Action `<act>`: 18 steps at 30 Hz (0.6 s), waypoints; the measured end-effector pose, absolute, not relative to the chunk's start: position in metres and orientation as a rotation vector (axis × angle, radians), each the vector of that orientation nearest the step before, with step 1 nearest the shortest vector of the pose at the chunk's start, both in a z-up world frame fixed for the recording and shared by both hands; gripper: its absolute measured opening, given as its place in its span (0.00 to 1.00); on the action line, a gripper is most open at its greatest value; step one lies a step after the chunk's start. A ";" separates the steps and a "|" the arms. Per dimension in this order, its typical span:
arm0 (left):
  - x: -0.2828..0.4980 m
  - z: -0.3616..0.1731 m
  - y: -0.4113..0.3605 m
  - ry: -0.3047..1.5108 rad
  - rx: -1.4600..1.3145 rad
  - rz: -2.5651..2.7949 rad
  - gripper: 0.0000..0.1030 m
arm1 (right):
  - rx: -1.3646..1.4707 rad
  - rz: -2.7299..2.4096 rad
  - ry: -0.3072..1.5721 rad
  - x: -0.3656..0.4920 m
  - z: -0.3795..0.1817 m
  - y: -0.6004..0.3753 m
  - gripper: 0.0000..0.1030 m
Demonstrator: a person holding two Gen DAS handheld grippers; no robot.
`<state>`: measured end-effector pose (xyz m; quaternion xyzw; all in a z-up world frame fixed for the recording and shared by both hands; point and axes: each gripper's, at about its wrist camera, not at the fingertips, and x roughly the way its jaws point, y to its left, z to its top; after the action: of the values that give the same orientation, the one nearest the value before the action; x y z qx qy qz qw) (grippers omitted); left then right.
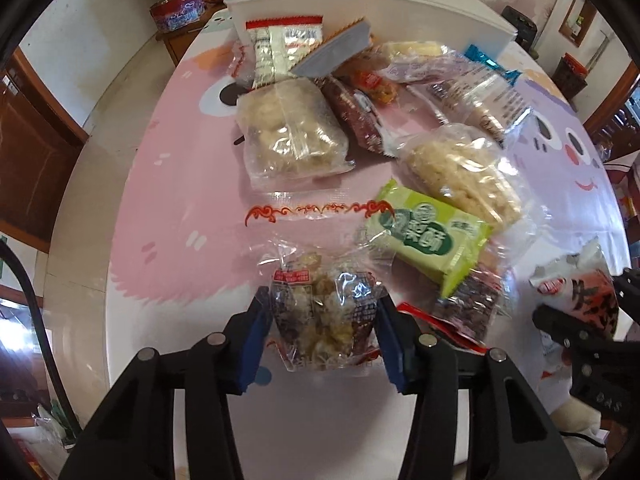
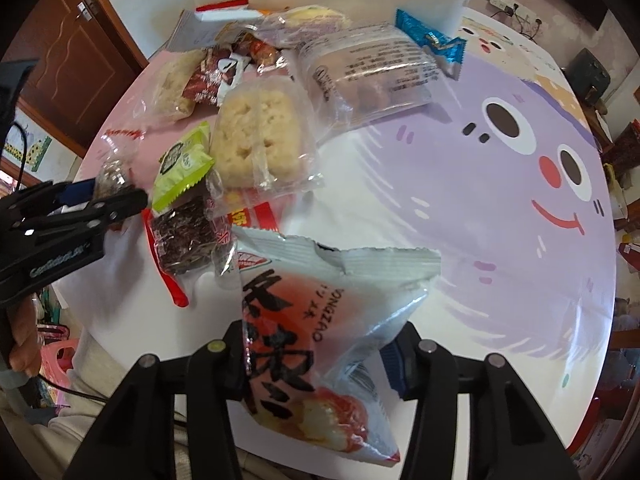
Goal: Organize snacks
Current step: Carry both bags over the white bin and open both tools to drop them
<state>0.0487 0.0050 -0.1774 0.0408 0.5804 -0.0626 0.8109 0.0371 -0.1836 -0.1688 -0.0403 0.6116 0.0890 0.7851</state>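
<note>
My left gripper (image 1: 324, 332) is shut on a clear nut-brittle packet (image 1: 324, 320), held just above the table; it also shows at the left of the right wrist view (image 2: 116, 196). My right gripper (image 2: 316, 356) is shut on a white-and-red jujube bag (image 2: 316, 328), which also shows at the right of the left wrist view (image 1: 580, 296). A pile of snacks lies ahead: a green packet (image 1: 432, 236), two rice-cake packs (image 1: 288, 136) (image 1: 460, 172), a dark seed bar (image 2: 184, 240). A white box (image 1: 360, 4) stands at the far edge.
A round table with a pink and purple cartoon cloth (image 2: 480, 200) holds everything. A blue wrapper (image 2: 432, 40) and clear pastry bag (image 2: 368, 68) lie near the box. A red tin (image 1: 178, 10) and fruit sit on a cabinet behind.
</note>
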 end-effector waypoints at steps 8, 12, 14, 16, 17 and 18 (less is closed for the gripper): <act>0.046 -0.111 0.000 1.129 0.099 -0.178 0.47 | -0.045 0.202 1.210 0.054 -0.109 -0.196 0.49; 0.062 -0.060 -0.004 1.052 0.086 -0.191 0.47 | -0.017 0.205 1.125 0.074 -0.065 -0.206 0.49; 0.073 -0.040 0.002 1.025 0.077 -0.200 0.47 | 0.009 0.217 1.082 0.092 -0.038 -0.211 0.49; 0.091 -0.014 0.006 0.989 0.069 -0.206 0.47 | 0.019 0.217 1.032 0.109 -0.012 -0.213 0.49; 0.099 -0.005 0.006 0.974 0.069 -0.205 0.47 | 0.024 0.215 1.011 0.119 -0.002 -0.215 0.49; 0.108 0.007 0.006 0.956 0.071 -0.204 0.47 | 0.033 0.210 0.988 0.129 0.009 -0.217 0.49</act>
<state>0.1079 0.0057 0.0069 0.0341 0.4593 -0.0978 0.8822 0.1286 -0.2166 0.0095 0.0158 0.4733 0.1004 0.8750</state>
